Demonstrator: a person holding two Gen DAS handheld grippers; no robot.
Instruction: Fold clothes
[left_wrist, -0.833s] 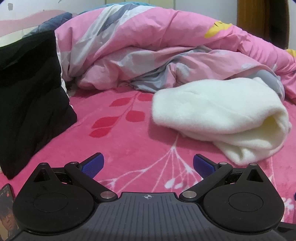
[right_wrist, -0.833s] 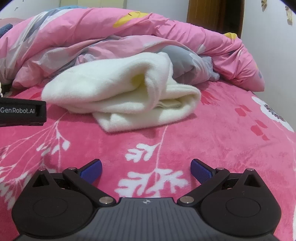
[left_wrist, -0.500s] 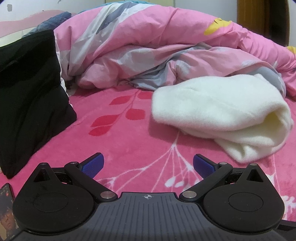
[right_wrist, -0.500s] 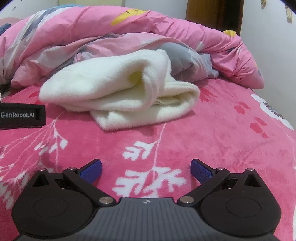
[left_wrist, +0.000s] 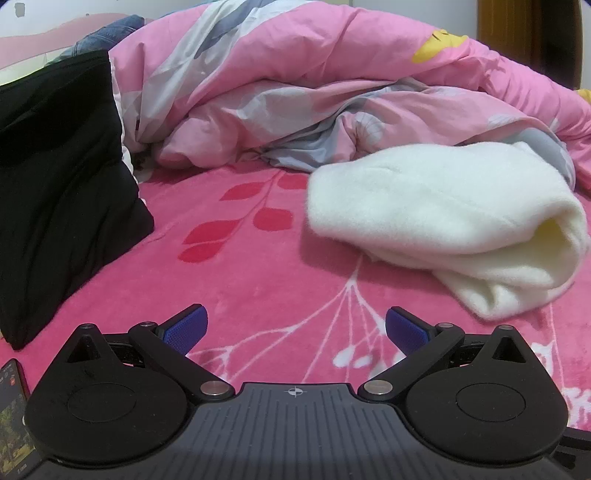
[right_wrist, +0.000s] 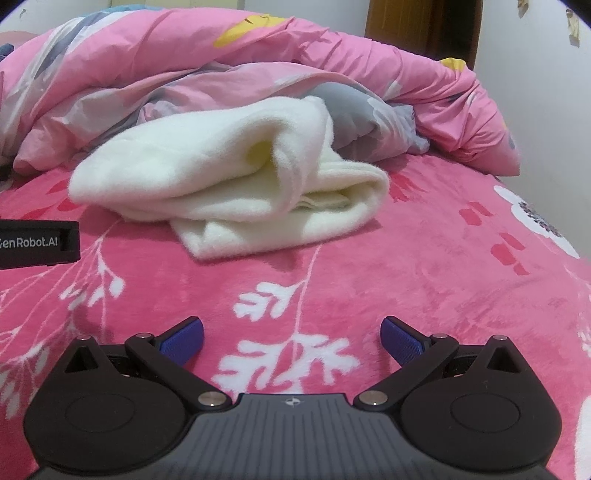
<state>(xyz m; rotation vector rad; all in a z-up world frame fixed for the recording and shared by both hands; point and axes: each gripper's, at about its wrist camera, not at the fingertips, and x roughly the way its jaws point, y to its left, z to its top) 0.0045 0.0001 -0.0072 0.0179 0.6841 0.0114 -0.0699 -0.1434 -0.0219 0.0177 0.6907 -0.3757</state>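
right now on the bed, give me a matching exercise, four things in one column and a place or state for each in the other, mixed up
Things
1. white fleece garment
2. black garment
3. pink quilt
4. phone

Places or states
A. bunched up along the far side of the bed
B. at the lower left edge of the left wrist view, screen lit
C. loosely folded on the pink blanket, right of centre in the left wrist view
D. lying at the left of the bed, dark and flat

Pairs: 1-C, 2-D, 3-A, 4-B
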